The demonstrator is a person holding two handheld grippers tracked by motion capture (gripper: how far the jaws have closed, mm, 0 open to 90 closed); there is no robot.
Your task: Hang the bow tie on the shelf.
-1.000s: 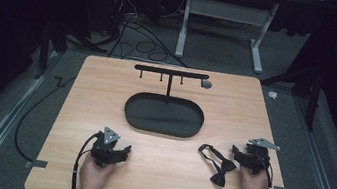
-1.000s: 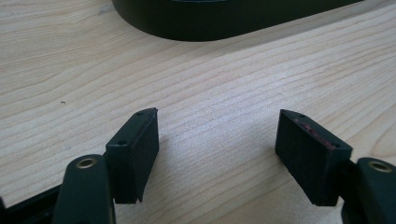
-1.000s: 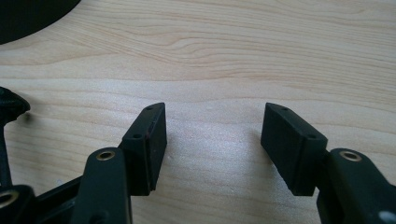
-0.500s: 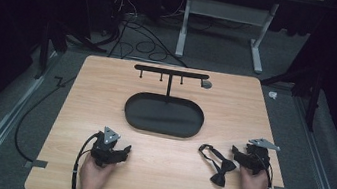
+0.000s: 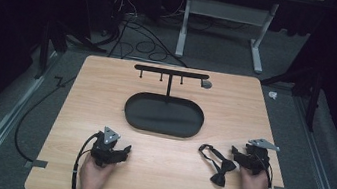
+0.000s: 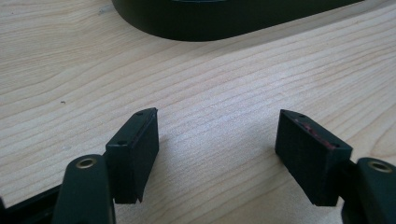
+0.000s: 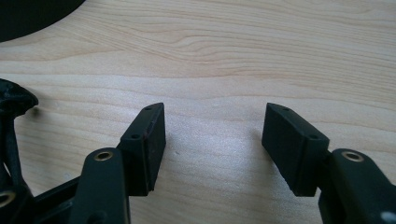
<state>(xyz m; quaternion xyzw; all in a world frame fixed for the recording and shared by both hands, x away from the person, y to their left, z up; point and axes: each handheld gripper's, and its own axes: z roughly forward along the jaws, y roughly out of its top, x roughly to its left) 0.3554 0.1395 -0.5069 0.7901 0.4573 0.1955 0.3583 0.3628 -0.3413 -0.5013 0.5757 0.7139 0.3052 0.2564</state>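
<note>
High view: I see both hand-held grippers resting on the desk (image 5: 81, 91) near its front edge. Left hand-held gripper (image 5: 120, 151) sits toward the front-left, held by the left hand (image 5: 93, 174), grey plate on top, cable looping off its left side. Right hand-held gripper (image 5: 235, 155) sits toward the front-right, in the right hand (image 5: 253, 188).

Black bow tie (image 5: 218, 170) lies flat on the desk just beside the right hand-held gripper's tips, on its left, strap looped out toward the tray. I can't tell if they touch.

Black oval tray (image 5: 163, 116) sits mid-desk, with a black T-shaped rack (image 5: 171, 72) standing at its back edge, bar running parallel to the desk's back edge. Small grey round item (image 5: 206, 84) at the bar's right end.

Left gripper view: jaws spread wide, bare wood between them, tray wall (image 6: 233, 18) ahead.

Right gripper view: jaws spread wide, nothing between them but wood. Part of the bow tie (image 7: 14, 100) at the left edge, tray (image 7: 32, 14) in the top-left corner.
</note>
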